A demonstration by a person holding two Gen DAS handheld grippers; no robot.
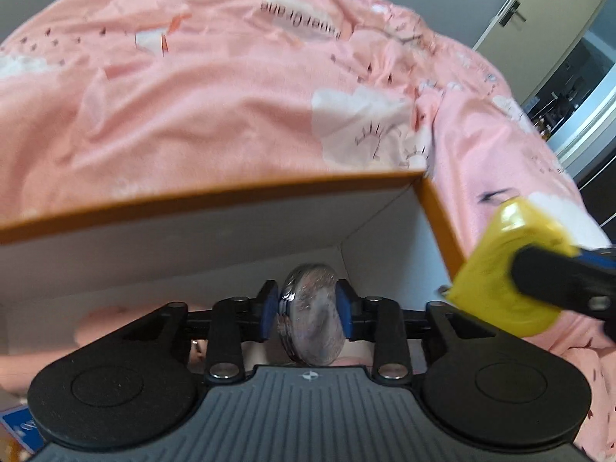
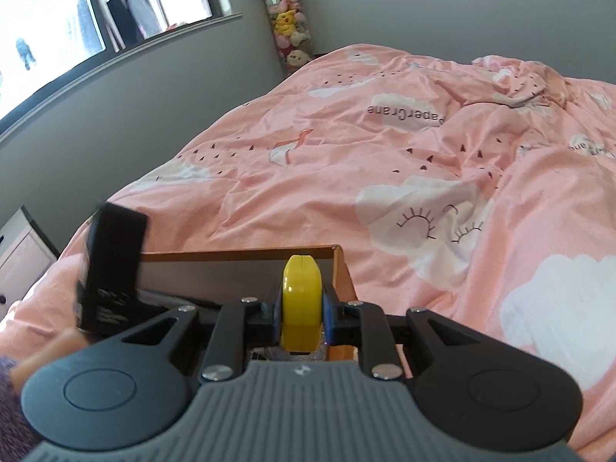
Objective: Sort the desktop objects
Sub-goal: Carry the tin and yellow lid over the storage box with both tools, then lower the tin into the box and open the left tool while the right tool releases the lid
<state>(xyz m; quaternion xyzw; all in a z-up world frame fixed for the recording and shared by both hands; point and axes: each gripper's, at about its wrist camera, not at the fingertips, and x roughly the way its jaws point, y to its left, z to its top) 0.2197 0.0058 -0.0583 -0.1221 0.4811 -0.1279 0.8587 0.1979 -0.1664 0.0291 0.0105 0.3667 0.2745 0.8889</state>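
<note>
My left gripper is shut on a round silver compact-like disc, held on edge just inside an open box with an orange rim and white inner walls. My right gripper is shut on a yellow tape measure, held above the box's right near corner. In the left wrist view the yellow tape measure and the right gripper's black finger hang at the right, just outside the box's right wall. The box's rim also shows in the right wrist view.
The box rests on a bed with a rumpled pink quilt. A black part of the left gripper rises at the left of the box. A door stands far right; a window and a tube of plush toys stand behind.
</note>
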